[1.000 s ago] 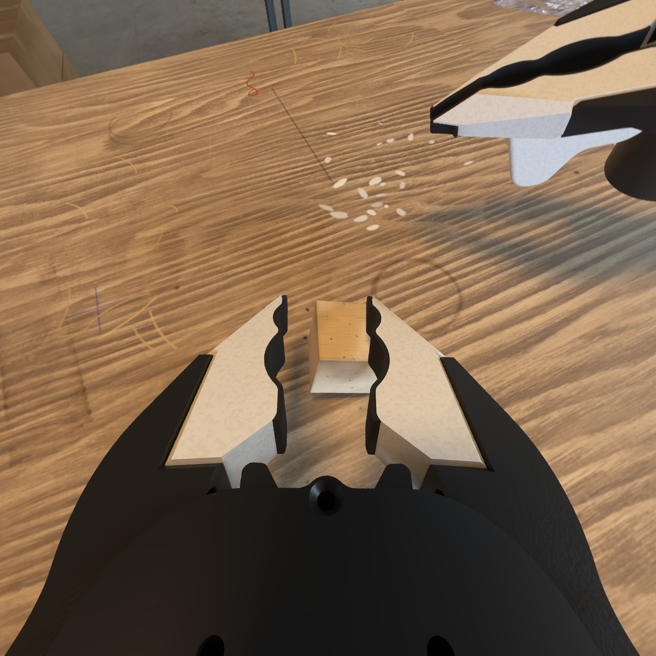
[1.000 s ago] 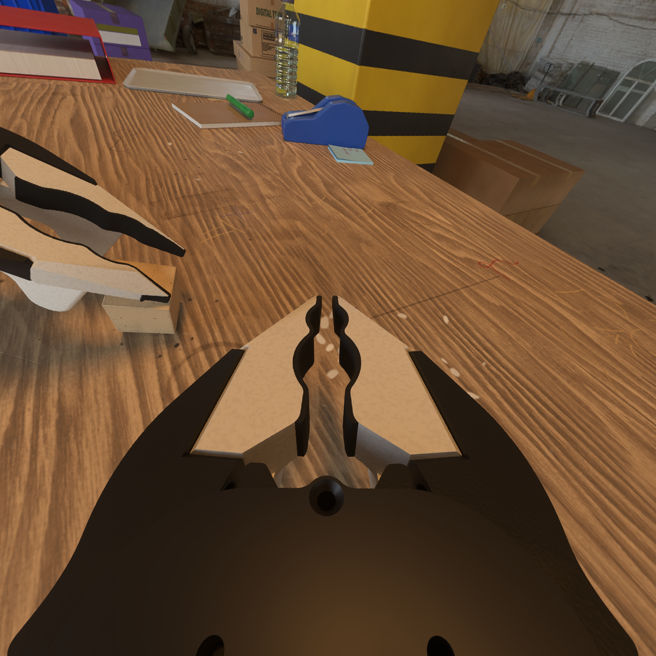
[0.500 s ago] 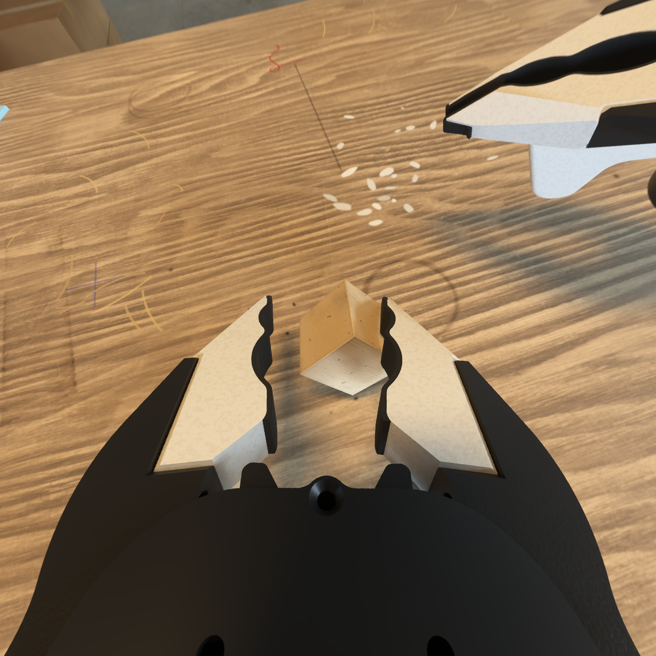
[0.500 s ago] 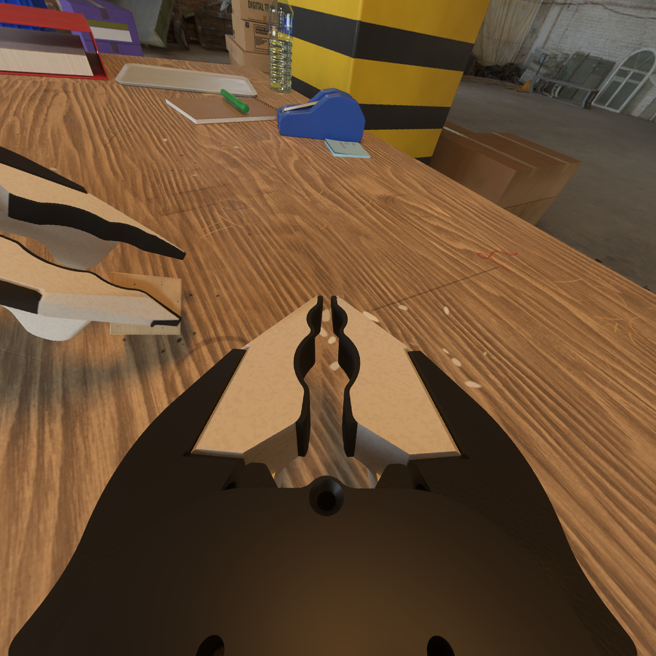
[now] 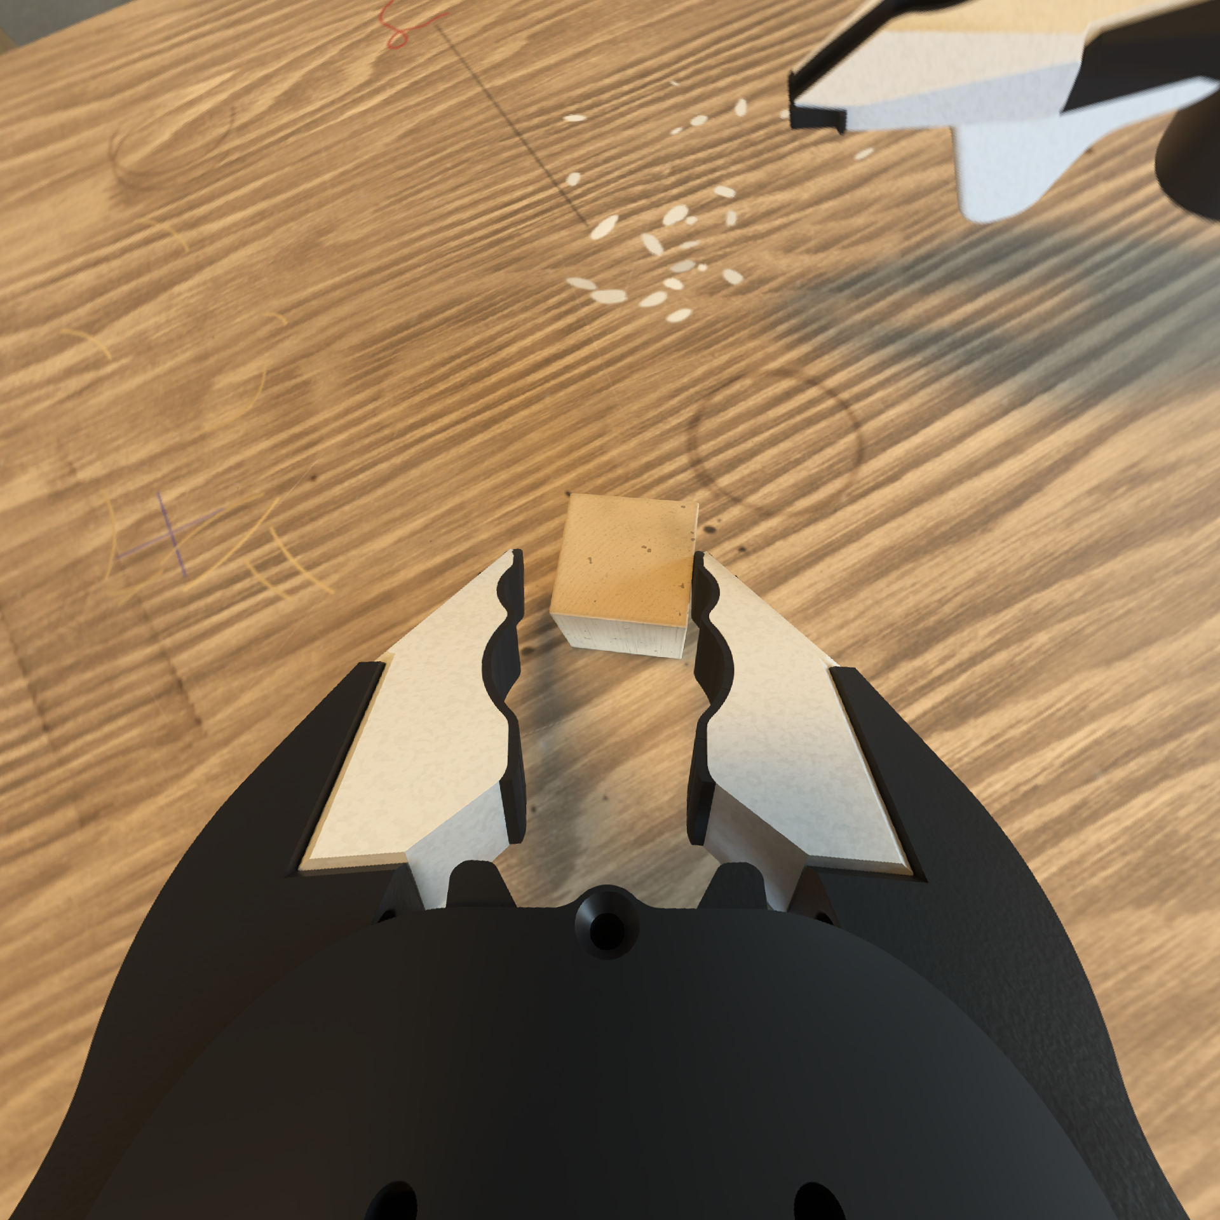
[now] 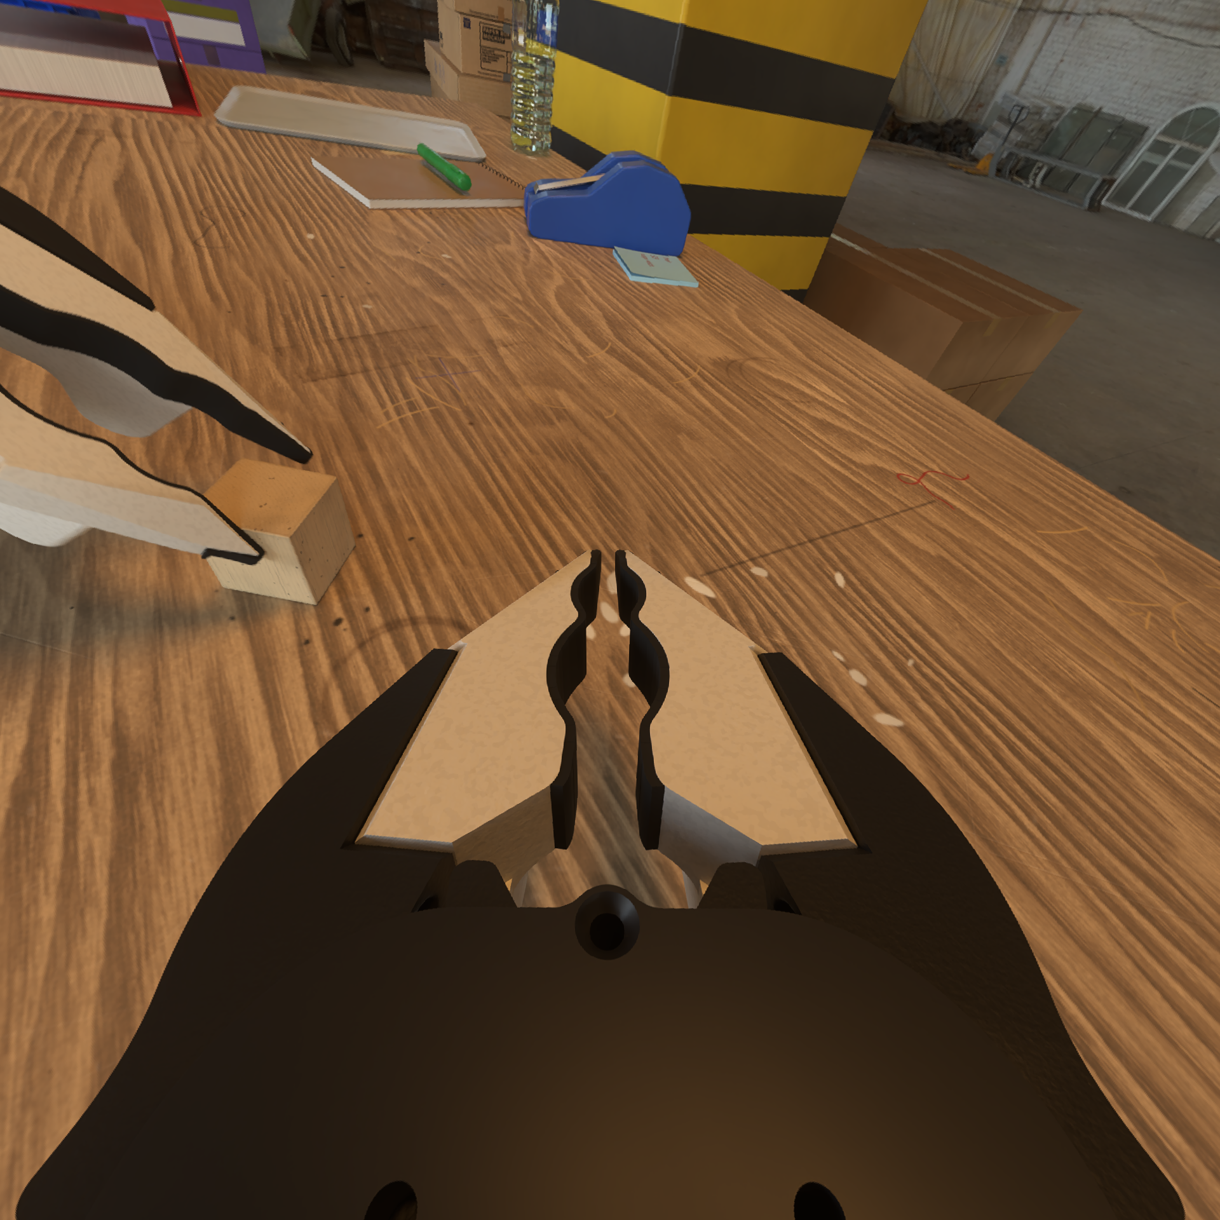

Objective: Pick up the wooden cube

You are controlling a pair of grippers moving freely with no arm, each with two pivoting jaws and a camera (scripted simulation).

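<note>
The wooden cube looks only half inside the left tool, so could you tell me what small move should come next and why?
Probably ease the left tool forward before closing. The wooden cube rests on the table with only its near part between the open fingertips, close against the right one, so closing now would likely pinch just its edge.

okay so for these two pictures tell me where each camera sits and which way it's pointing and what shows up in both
Left wrist view: on the left gripper, angled steeply down at the table; its open fingers flank the wooden cube.
Right wrist view: on the right gripper, low, looking along the table toward a blue tape dispenser and yellow-and-black pillar; its fingers are nearly shut and empty.
Shared: the cube, the white flecks, and each view catches the other gripper at its edge.
</note>
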